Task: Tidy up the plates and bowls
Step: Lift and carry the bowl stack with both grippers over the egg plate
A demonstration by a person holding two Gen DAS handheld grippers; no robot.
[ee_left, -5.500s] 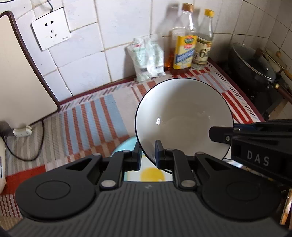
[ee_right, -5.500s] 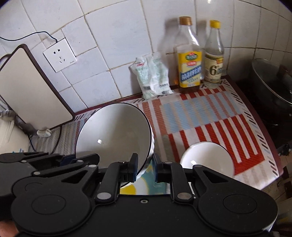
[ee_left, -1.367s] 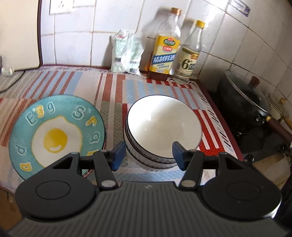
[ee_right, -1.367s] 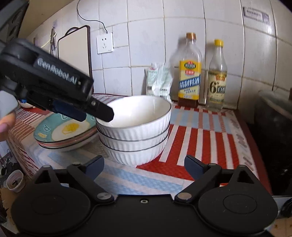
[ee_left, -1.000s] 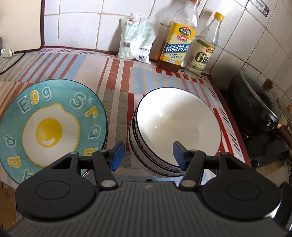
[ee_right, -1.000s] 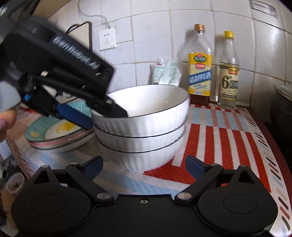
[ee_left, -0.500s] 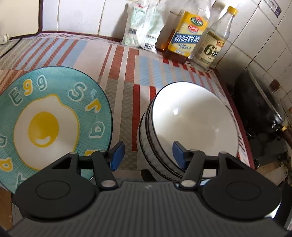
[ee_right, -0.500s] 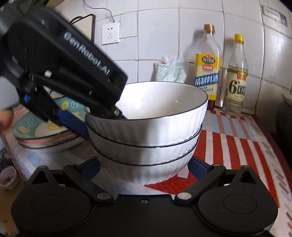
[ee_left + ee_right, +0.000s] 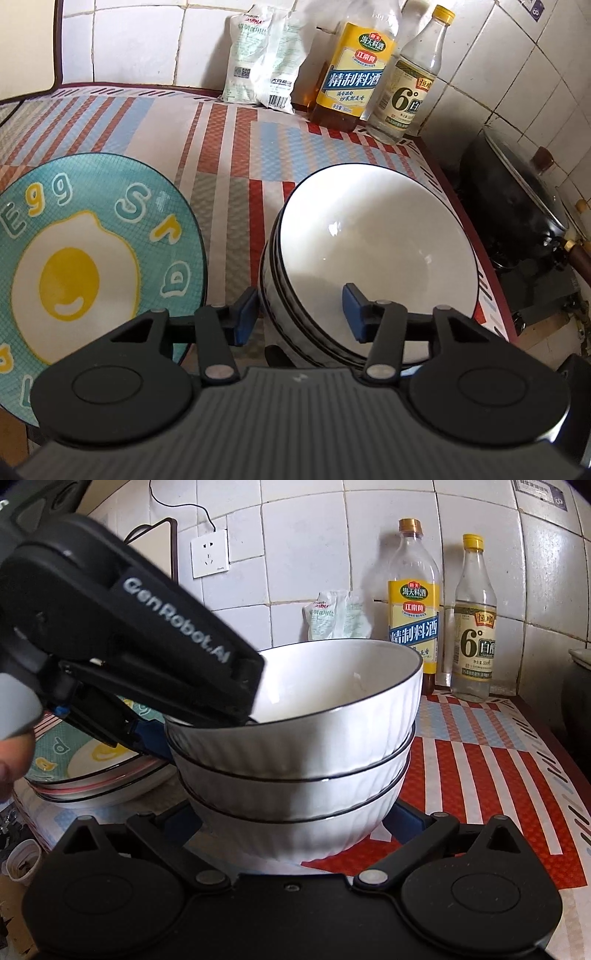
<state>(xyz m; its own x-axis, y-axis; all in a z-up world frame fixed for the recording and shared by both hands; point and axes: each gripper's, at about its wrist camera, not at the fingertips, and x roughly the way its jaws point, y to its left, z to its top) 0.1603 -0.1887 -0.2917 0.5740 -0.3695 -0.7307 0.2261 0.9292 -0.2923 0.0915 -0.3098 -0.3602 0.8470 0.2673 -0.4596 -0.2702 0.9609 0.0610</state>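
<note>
Three bowls: a nested stack of white bowls point(image 9: 295, 768) with dark rims sits on the striped mat point(image 9: 229, 155), right of the plates.
Plates: a teal egg-print plate point(image 9: 92, 251) tops a small pile just beside the bowls — near, whether touching I cannot tell.
Left gripper point(image 9: 299, 310): its jaws straddle the near-left rim of the stack, one blue pad outside the wall, the other inside the top bowl; they have just been closing, yet daylight shows at the inner pad — not clamped.
Right gripper point(image 9: 291, 825): low at the stack's base, jaws spread wide to either side of the bottom bowl; the tips are hidden behind it, so contact is unclear.
Hand: a person's fingers point(image 9: 13, 753) show at the left edge.
Backdrop: two bottles point(image 9: 354, 74) and a pale packet point(image 9: 262, 66) stand against the tiled wall, well behind.
Right side: a dark lidded pot point(image 9: 517, 199) sits beyond the mat.
</note>
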